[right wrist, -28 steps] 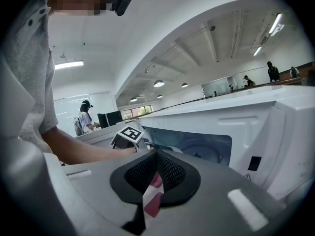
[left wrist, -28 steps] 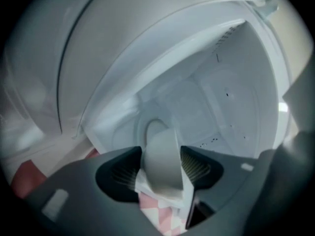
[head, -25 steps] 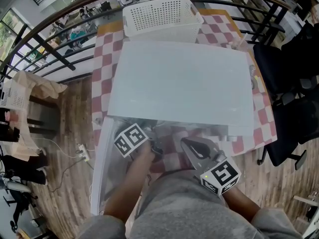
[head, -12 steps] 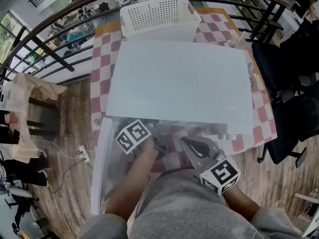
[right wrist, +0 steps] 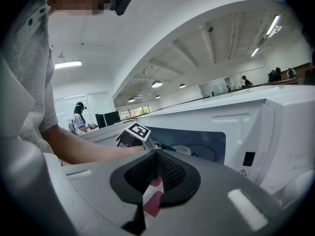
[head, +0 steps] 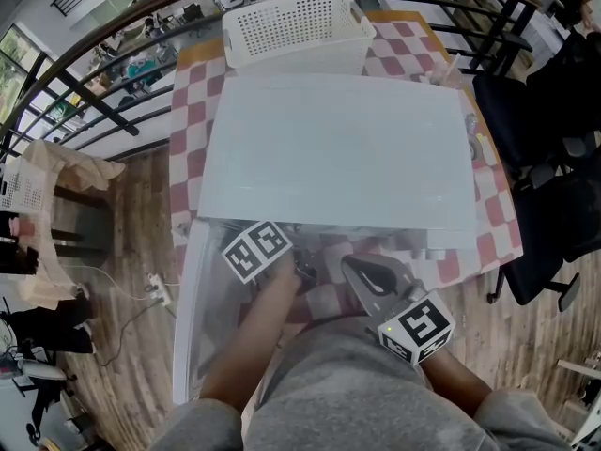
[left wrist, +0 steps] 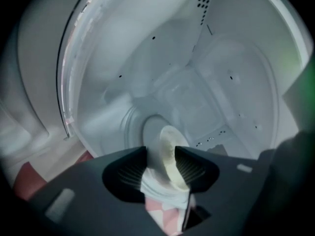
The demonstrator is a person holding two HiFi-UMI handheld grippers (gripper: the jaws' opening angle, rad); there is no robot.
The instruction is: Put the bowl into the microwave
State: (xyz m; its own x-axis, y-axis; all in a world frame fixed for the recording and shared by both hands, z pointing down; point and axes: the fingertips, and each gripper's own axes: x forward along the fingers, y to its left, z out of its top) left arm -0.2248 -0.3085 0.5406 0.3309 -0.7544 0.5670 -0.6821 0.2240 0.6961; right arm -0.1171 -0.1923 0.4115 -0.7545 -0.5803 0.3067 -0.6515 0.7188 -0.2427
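Placing step in hand. One bowl, pinched by its wall between the jaws of the left gripper, just closed onto it, inside the one microwave, cavity floor ahead and seemingly not yet touched. Next: lower gently, set flat, then open and back out. Right gripper idle, jaws pressed together on nothing. Two grippers; beyond the microwave, one white basket.

A grey short-sleeved shirt is worn. The left hand-held gripper and right hand-held gripper are moulded in grey, lined with dark ribbed pads, and fitted with cubes printed with black-and-white square markers.
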